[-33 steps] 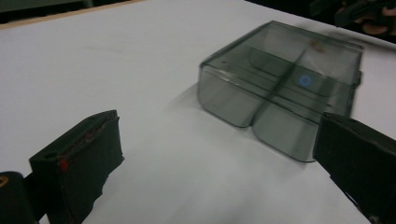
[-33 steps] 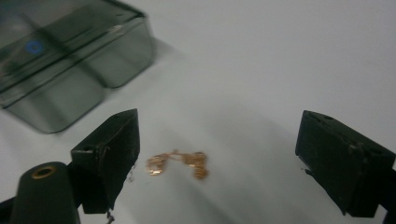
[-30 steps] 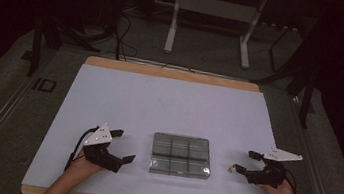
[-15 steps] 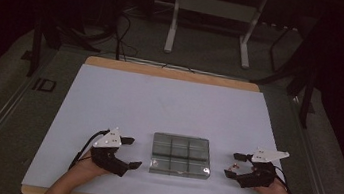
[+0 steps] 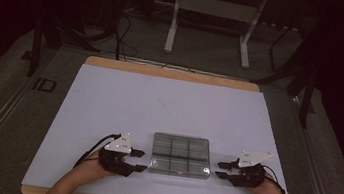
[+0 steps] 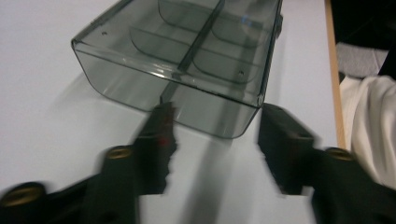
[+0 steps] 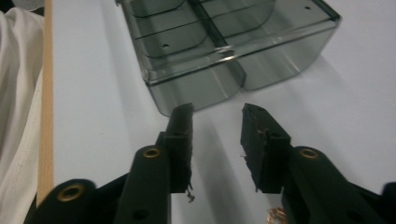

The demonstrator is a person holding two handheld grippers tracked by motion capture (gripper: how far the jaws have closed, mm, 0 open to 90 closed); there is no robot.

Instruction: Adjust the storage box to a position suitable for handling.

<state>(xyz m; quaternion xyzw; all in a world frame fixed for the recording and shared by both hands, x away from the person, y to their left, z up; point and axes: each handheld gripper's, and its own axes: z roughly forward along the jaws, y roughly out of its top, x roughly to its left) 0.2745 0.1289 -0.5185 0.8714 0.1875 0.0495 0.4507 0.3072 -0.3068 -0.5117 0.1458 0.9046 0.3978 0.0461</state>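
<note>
**Op:** High view first, largest item down. I log the table, pale top with a wooden rim, and the smoky clear compartment box sitting near the front edge, midway between the 2 grippers.

**Obs:** Box layout?

**Op:** I count 6 cells in the high view, 2 rows of 3, all bare. It sits flat on the table, long side across.

**Obs:** Left gripper?

**Op:** Left gripper sits just beside the box's left end, pointing at it. Left gripper view: the near corner of the box lies ahead of the tips, 1 jaw close to the end wall, though blur keeps me from telling whether it touches. Jaws have just been closing, nothing between them, gap still there. I note it as released.

**Obs:** Right gripper?

**Op:** Right gripper is near the box's right end, a strip of table showing between. Right gripper view: the box lies beyond the tips, apart from the pads. Jaws have just been closing too, partway apart, gripping nothing.
</note>
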